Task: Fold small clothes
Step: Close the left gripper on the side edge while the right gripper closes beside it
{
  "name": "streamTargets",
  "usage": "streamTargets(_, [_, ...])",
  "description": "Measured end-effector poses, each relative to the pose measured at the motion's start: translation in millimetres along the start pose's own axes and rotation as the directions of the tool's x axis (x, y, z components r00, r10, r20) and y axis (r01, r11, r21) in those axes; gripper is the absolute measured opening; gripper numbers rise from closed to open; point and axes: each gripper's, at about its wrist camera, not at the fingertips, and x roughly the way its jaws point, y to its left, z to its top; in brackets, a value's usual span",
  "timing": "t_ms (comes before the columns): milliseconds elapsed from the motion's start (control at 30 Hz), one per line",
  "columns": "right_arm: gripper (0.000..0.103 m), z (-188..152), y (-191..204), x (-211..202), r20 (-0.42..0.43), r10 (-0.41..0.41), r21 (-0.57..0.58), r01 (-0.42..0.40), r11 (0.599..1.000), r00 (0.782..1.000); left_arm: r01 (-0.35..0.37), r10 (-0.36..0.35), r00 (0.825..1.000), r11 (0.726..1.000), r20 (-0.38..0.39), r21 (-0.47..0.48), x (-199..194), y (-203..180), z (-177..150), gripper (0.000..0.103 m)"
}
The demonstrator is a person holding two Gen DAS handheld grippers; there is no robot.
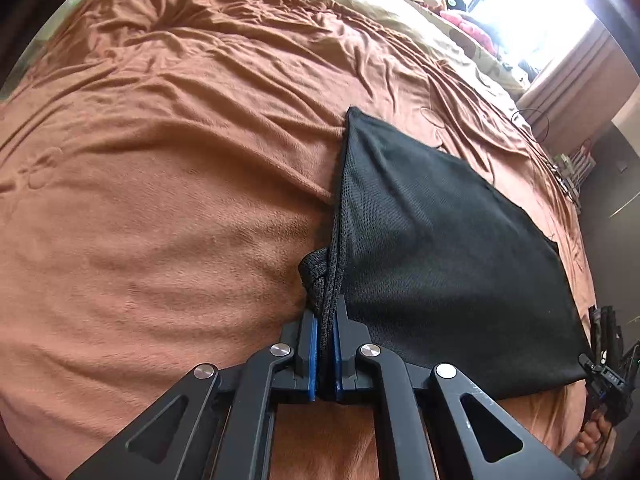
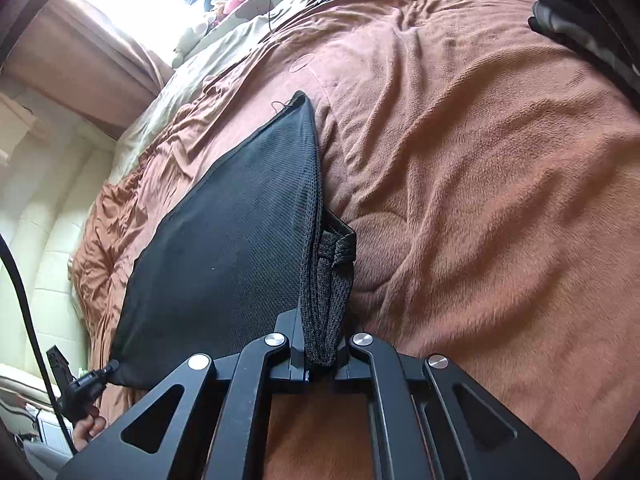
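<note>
While both tools gripped the near edge, the black mesh garment [image 1: 432, 240] ran away from the jaws across the brown blanket [image 1: 160, 200], its far edge lying flat and its near edge lifted off the bed. The left gripper [image 1: 326, 334] was clamped on the bunched left corner and the right gripper [image 2: 320, 344] on the right corner, jaws pinched tight on cloth. The held edge stretched straight between them, each hand equally near it. A fold would likely carry that edge forward, toward the far corner [image 2: 298, 100].
</note>
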Motion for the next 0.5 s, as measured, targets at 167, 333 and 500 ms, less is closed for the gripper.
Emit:
streamTargets(167, [0.002, -5, 11, -3, -0.039, 0.005, 0.0, -0.005, 1.0, 0.999, 0.014, -0.014, 1.0, 1.0, -0.011, -0.008, -17, 11, -8, 0.006])
streamTargets(333, [0.002, -10, -1, -6, -0.09, 0.013, 0.009, -0.012, 1.0, 0.996, 0.029, -0.03, 0.999, 0.999, -0.031, -0.025, -30, 25, -27, 0.006])
streamTargets(500, [0.002, -12, -4, -9, -0.124, 0.005, 0.004, -0.004, 1.0, 0.992, 0.053, -0.054, 0.998, 0.998, -0.037, -0.043, -42, 39, -47, 0.006])
